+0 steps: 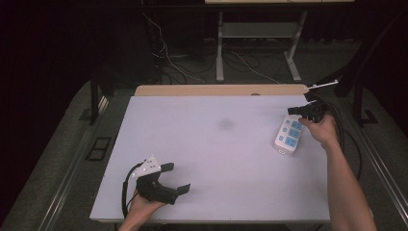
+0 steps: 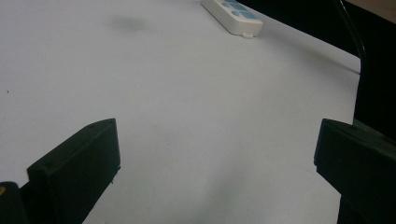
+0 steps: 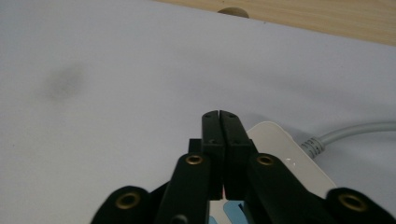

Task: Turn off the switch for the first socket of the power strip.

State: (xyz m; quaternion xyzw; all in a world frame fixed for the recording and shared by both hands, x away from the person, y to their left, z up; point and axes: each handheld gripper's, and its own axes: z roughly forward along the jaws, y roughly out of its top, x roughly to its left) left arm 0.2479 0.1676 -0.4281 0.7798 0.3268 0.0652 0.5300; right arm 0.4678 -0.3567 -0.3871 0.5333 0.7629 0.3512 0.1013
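Here we held the right gripper with its jaws pressed together on nothing, just over the far end of the white power strip, which lay at three o'clock on the table; the left gripper, at seven o'clock, stood wide apart and empty.

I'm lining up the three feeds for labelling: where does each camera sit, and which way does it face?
High view: above the near table edge, facing forward and down; both forearms, left gripper and right gripper show.
Left gripper view: on that gripper, looking across the white table between its open jaws.
Right gripper view: on that gripper, facing the far edge over shut jaws above the power strip.
Shared: the power strip and a grey smudge.
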